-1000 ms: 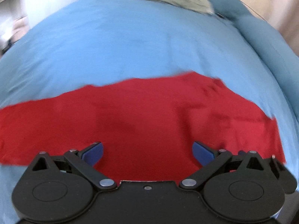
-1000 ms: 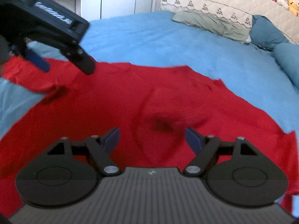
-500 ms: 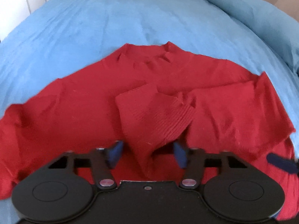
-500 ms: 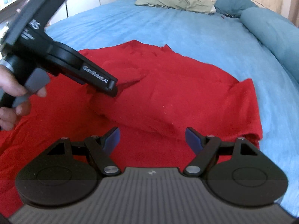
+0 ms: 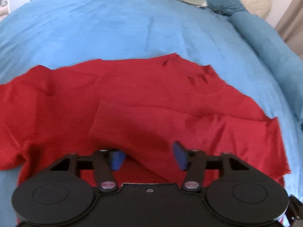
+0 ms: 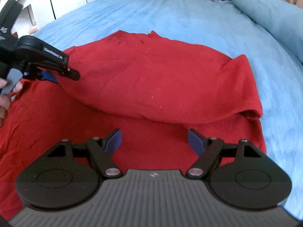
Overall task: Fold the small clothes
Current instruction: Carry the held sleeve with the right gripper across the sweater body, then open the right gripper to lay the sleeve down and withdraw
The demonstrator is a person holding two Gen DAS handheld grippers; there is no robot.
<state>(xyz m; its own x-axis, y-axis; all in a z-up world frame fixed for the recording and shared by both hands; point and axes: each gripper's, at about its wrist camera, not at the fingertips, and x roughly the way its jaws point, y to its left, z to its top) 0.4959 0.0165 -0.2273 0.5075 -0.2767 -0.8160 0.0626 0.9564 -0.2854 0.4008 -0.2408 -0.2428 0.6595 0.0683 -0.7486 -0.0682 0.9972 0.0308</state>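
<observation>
So the left gripper (image 5: 147,156) has just been easing back open, folded sleeve (image 5: 144,119) loose between its blue pads. The red top (image 6: 162,79) is spread on the blue bed (image 6: 170,19). Right gripper (image 6: 154,140) hangs wide open over it, empty. One fold in, most left.

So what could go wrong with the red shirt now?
The left gripper has just been opening and the folded flap of the red shirt lies between its fingers, so the flap may flop open or snag as the gripper pulls away. The sleeve is bunched near the bed edge of the shirt, so the fold may end up lumpy. The right gripper is open and holds nothing, so nothing pins the cloth.
</observation>
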